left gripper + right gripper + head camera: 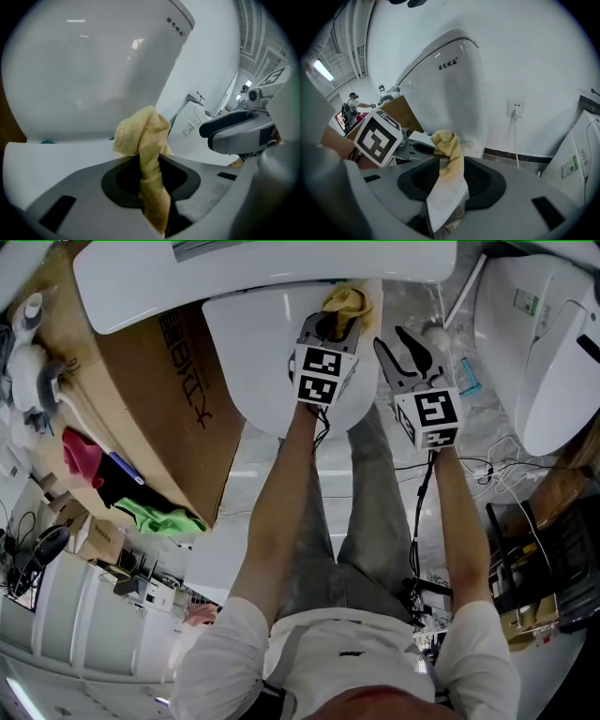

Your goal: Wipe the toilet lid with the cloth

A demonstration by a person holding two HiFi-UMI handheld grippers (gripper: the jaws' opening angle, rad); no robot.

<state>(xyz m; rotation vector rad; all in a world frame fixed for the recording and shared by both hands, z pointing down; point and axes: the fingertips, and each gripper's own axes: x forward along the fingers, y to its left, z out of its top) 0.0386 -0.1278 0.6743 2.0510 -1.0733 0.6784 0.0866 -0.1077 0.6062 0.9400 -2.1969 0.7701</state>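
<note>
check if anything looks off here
Only the yellow cloth: it is bunched into a twisted wad in the jaws of the left gripper, not spread flat, so little of it would likely meet the toilet lid.

Yellow cloth (347, 304) bunched, clamped in left gripper (334, 330), over far end of closed white toilet lid (258, 362)

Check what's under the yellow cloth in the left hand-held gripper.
The white toilet lid lies under the cloth clamped in the left hand-held gripper. The patch directly beneath is covered by cloth and gripper, so contact cannot be told.
</note>
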